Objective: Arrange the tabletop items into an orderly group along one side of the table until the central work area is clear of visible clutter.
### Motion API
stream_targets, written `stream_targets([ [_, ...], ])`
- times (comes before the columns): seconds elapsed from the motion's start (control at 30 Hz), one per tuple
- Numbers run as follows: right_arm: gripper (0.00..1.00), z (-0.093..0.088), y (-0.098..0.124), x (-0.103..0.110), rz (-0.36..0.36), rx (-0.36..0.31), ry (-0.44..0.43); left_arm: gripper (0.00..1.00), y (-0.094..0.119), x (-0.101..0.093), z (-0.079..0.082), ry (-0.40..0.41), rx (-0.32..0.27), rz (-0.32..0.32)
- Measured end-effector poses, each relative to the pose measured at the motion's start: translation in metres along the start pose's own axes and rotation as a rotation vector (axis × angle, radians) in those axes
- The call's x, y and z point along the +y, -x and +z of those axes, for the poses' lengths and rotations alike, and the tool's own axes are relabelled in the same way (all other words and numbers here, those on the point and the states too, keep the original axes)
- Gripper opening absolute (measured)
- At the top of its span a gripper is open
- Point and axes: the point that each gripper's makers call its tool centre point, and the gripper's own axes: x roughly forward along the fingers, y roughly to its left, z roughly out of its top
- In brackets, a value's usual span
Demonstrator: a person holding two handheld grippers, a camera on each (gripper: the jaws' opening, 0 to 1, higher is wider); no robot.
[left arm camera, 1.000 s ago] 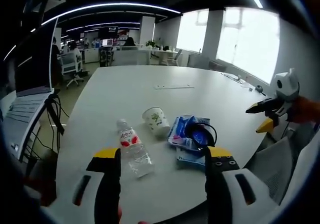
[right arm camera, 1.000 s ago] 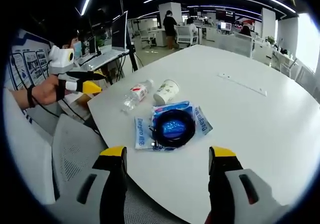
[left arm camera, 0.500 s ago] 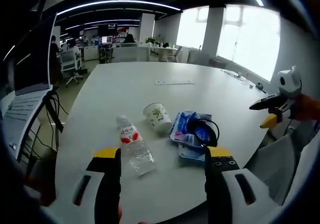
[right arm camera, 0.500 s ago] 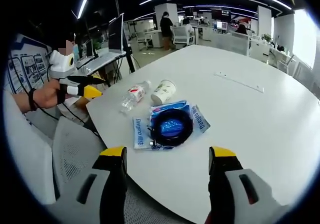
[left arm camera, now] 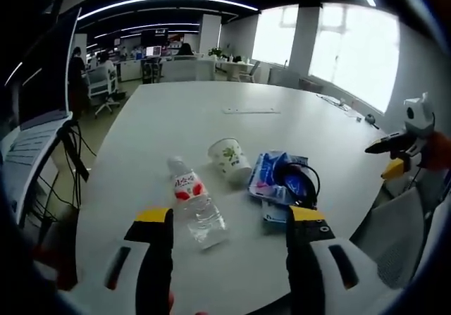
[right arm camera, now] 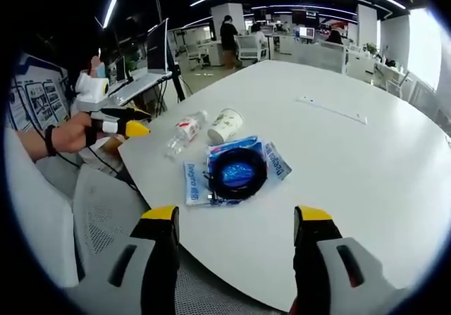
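Lying on the white table (left arm camera: 211,128): bottle (left arm camera: 194,204), cup (left arm camera: 230,159).

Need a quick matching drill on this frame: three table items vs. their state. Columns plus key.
Things:
1. water bottle
2. paper cup
3. black cable

States:
A. coiled on top of the blue packets
B. clear, red label, lying on its side
C. white with a green print, tipped over beside the packets

Pairs: 1-B, 2-C, 3-A
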Motion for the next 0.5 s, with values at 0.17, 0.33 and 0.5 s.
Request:
stream_targets([
  [0.17,0.65,-0.001,-0.001,0.001,-0.003,0.007,-0.003,0.64,-0.01,0.011,0.0,0.008,0.008,0.005],
  [0.33,0.65,-0.003,-0.001,0.001,-0.009,0.015,-0.012,0.62,-0.017,0.018,0.005,0.018,0.006,0.015],
  [0.5,0.65,-0.005,0.0,0.001,-0.015,0.02,-0.018,0.61,-0.031,0.026,0.008,0.019,0.018,0.023],
])
